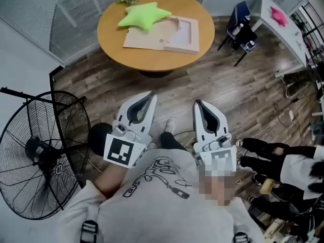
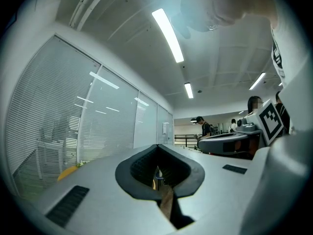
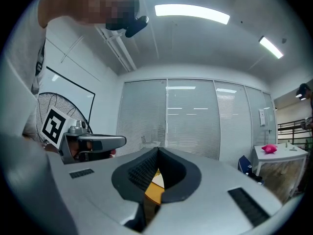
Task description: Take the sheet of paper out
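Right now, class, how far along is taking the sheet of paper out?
Done: nothing visible. The beige flat case lies on the round table with the green star cushion at its edge, no gripper near it. In hand: nothing; the left gripper and right gripper are shut, empty, short of the table. Left: reach the case and draw the sheet out.

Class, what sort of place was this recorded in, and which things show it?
Probably an office or lab: glass partitions with blinds, ceiling strip lights, and a round table on wood flooring.
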The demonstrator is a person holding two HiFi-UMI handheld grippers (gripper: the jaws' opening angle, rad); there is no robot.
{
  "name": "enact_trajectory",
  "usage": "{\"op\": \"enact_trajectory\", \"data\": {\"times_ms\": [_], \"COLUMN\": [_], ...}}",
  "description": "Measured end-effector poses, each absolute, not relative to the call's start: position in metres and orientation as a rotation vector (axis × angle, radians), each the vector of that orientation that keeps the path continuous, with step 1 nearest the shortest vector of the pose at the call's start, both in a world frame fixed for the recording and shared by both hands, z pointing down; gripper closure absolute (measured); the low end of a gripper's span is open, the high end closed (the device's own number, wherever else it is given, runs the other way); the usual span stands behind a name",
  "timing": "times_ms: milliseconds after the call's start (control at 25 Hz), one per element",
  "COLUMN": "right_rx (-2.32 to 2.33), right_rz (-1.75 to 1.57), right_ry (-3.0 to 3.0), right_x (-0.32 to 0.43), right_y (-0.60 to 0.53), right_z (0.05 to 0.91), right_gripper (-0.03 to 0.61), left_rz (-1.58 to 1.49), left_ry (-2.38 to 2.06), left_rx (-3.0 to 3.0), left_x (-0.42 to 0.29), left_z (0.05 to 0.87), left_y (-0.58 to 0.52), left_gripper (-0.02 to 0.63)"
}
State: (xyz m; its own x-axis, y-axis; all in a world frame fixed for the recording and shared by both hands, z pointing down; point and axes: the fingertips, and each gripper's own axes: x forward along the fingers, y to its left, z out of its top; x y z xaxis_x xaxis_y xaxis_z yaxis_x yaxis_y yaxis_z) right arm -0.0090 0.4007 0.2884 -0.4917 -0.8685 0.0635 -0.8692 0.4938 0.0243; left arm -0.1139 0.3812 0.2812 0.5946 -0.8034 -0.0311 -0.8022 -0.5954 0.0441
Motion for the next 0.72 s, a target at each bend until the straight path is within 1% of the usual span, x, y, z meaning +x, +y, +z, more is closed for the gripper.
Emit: {"op": "enact_trajectory", "data": {"times_ms": [240,440,720], "right_rx": [1.530,1.541,1.511], "right_rz": [0.020,-0.024,0.014], "right_ry": [-2.662,-2.703,-2.693], "right_x": [0.008,0.019,0.037], "right_y": [0.368,0.338,0.305], "right_z": [0.292,0.275,0.288], "right_gripper": [0.574,0.574,0.574], "left_rz": [-0.069,-0.062,-0.052], "left_ry": [-1.414,-1.432,-1.450], "left_rx": [2.783,2.784,2.787], "left_x": [-0.096,-0.081,-0.065], "left_z": [0.284,0.286,0.283], "left_y": [0.349,0.325,0.290], "left_gripper": [0.600,0.600,0.600]}}
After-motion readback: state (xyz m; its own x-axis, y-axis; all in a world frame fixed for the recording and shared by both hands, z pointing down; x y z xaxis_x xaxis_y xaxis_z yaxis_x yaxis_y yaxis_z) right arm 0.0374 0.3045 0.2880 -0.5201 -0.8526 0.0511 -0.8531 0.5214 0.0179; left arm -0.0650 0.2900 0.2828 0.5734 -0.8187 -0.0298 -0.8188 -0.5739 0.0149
